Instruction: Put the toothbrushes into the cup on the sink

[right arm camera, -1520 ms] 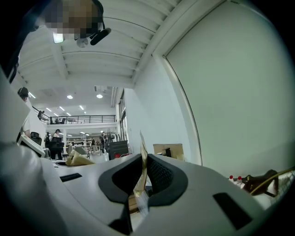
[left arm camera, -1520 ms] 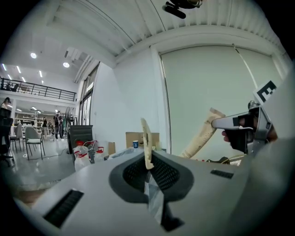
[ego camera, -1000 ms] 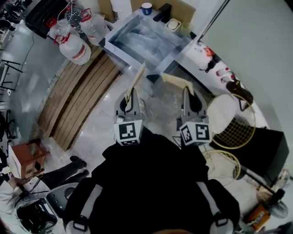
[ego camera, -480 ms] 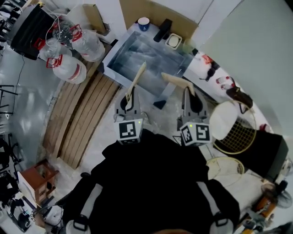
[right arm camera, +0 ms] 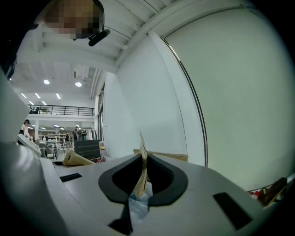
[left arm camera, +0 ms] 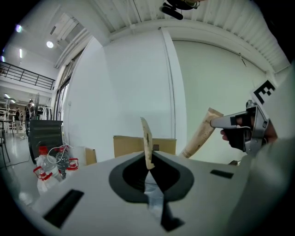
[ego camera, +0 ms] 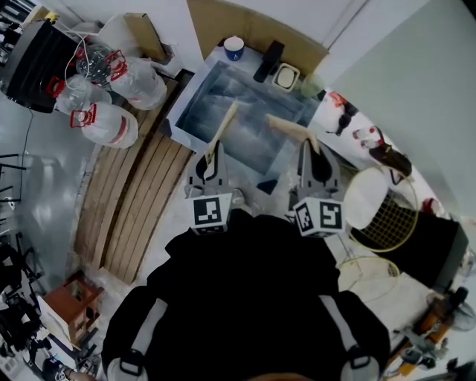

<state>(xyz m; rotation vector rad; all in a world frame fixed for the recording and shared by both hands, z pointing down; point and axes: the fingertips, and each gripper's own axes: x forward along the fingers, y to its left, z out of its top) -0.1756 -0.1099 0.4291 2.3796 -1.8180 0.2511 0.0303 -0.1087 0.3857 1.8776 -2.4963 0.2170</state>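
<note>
A blue-and-white cup (ego camera: 234, 47) stands at the far left corner of the sink (ego camera: 195, 138), next to a black faucet (ego camera: 268, 59). My left gripper (ego camera: 213, 154) is shut on a beige paper-wrapped toothbrush (ego camera: 224, 126) that sticks up over the sink's near edge; in the left gripper view the same toothbrush (left arm camera: 147, 143) stands edge-on between the jaws of that gripper (left arm camera: 148, 159). My right gripper (ego camera: 311, 149) is shut on a second wrapped toothbrush (ego camera: 290, 128), which leans left. The right gripper view shows this toothbrush (right arm camera: 143, 166) pinched between shut jaws. Both grippers hang short of the cup.
A soap dish (ego camera: 285, 76) sits right of the faucet. Large water bottles (ego camera: 111, 123) lie left of the sink beside wooden slats (ego camera: 134, 193). Brown cardboard (ego camera: 245, 22) leans behind the sink. To the right are a round white lid (ego camera: 362, 195) and wire rackets (ego camera: 387, 219).
The view has shifted forward and the sink now lies closer under both grippers. Each gripper still holds its toothbrush the same way.
</note>
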